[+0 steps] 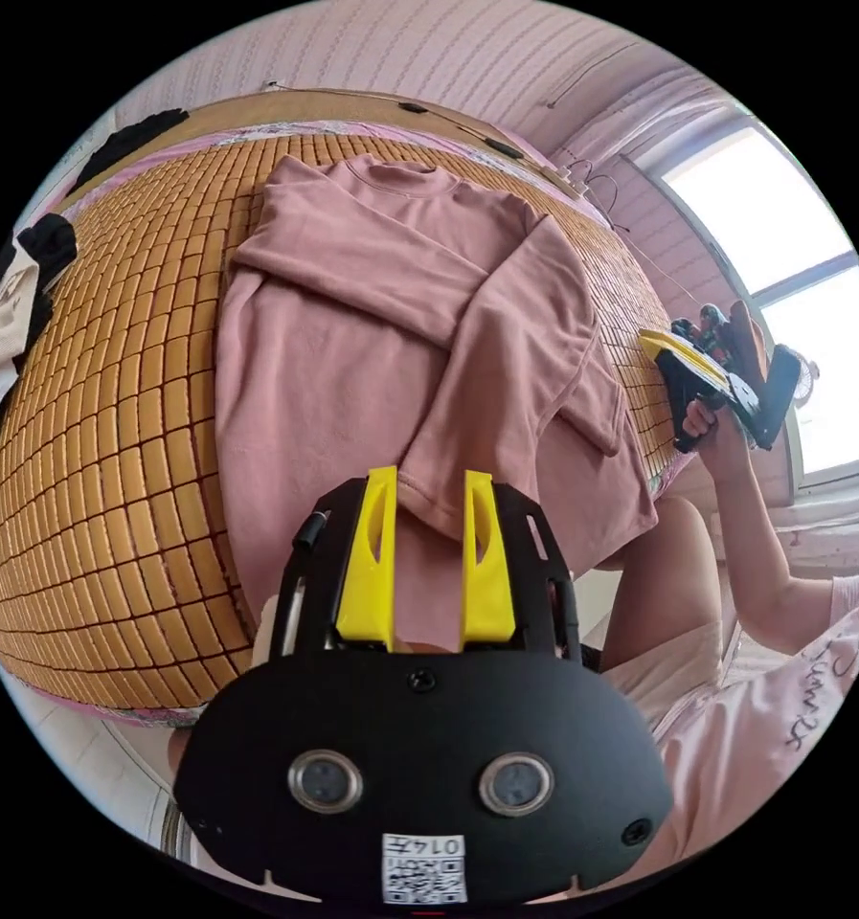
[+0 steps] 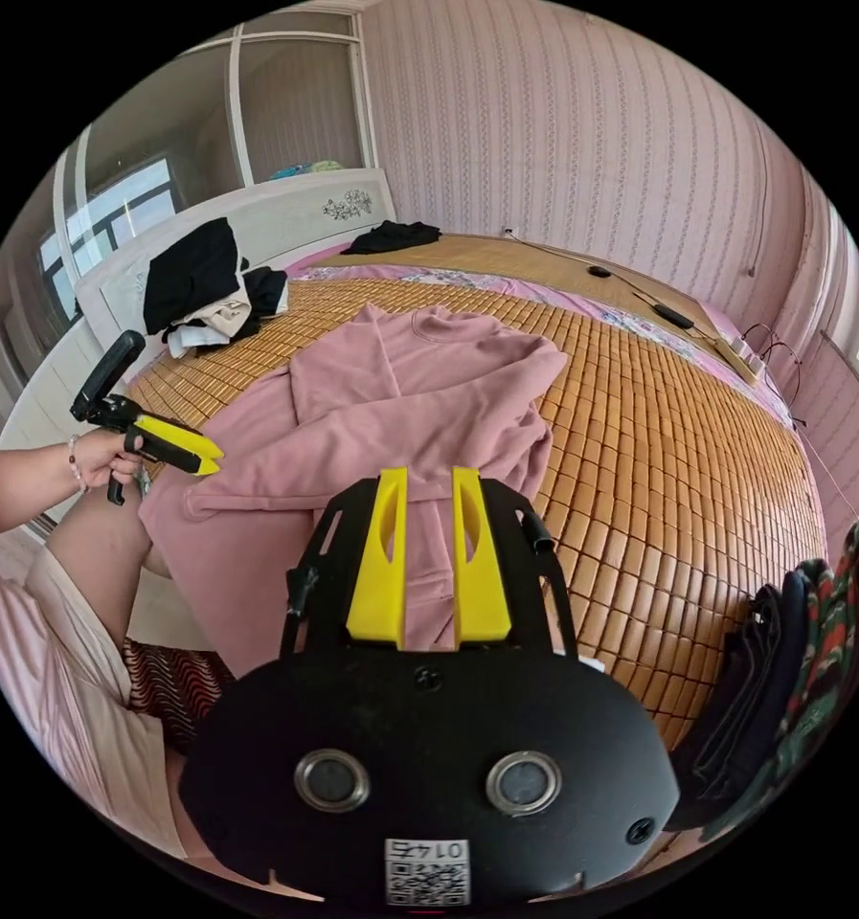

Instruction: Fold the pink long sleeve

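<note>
Pink long sleeve [image 1: 372, 325] lies flat on bamboo mat [image 1: 113, 459] on the bed, both sleeves folded across the chest, hem hanging over the mat edge. Left claw [image 1: 429, 498] released, jaws apart over a sleeve cuff. Right claw [image 2: 427, 498] released above the shirt. Dark folded clothes [image 2: 783, 670] sit at the mat's corner.

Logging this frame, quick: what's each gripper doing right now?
Left gripper: open, jaws apart over the pink long sleeve, gripping nothing.
Right gripper: open, jaws apart, holding nothing.
</note>
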The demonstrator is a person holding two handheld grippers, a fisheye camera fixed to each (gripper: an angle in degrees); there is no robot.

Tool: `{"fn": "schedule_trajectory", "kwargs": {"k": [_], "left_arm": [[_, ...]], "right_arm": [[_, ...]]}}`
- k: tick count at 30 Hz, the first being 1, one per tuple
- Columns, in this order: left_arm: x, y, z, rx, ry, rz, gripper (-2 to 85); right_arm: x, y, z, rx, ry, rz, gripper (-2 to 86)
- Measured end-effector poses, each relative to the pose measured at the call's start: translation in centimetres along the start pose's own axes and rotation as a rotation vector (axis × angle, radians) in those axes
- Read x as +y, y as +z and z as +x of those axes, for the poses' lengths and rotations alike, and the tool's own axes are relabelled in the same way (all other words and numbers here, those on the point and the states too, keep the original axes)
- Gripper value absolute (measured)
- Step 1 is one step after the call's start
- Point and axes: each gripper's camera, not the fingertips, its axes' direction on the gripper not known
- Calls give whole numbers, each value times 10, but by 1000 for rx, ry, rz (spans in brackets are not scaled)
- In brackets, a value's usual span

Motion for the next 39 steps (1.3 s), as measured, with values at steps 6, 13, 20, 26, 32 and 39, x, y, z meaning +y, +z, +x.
{"fn": "schedule_trajectory", "kwargs": {"k": [6,13,20,26,32,39], "left_arm": [[-4,-12,-6,-102,97,8,21],[-1,-39,-32,-28,63,64,4],[4,-78,-61,14,14,113,11],[-10,-57,-100,36,-85,-28,35],[-108,-91,-90,14,149,88,-4],[-299,-50,2,62,399,180,15]], "right_arm": [[-41,20,-29,-142,-90,-52,76],[-44,60,-182,-231,-512,-188,87],[-88,30,-178,-300,-494,-123,46],[-113,29,-110,-273,-362,-135,62],[-158,24,19,209,-246,-96,84],[-206,67,93,154,-68,-169,101]]}}
